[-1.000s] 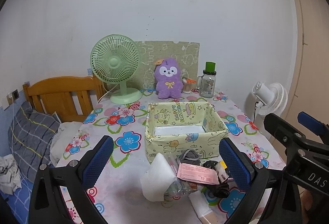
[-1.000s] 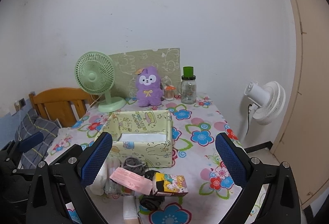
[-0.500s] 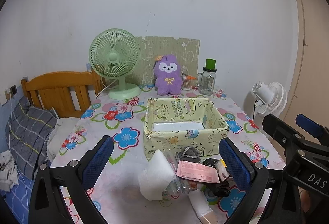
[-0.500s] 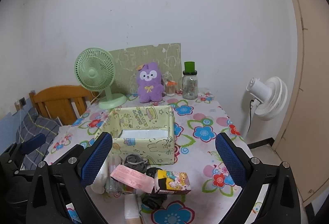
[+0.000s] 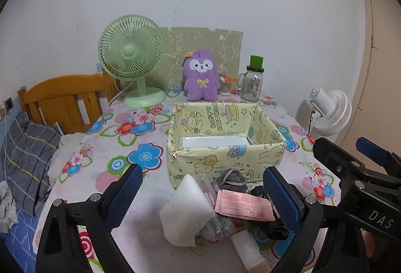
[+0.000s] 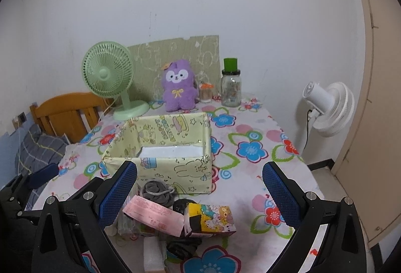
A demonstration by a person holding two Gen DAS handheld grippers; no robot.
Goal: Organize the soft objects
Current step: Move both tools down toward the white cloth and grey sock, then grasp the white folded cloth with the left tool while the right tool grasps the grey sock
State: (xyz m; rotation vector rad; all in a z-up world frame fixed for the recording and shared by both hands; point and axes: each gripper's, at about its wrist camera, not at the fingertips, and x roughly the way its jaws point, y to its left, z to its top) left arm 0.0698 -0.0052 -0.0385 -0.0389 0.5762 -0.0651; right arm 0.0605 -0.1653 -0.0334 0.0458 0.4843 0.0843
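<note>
A yellow-green cartoon storage box stands open in the middle of the floral table. In front of it lies a heap: a white sponge, a grey sock, a pink packet, a black cloth, a colourful cartoon packet and a white roll. My left gripper is open and empty above the heap. My right gripper is open and empty above the heap too. A purple plush sits at the back.
A green desk fan stands back left, a glass jar with green lid back right. A wooden bed frame with a grey pillow is left of the table. A white floor fan stands right of it.
Both grippers have dropped and moved slightly closer to the table; the box and heap sit lower and larger in view. Both stay open and empty.
</note>
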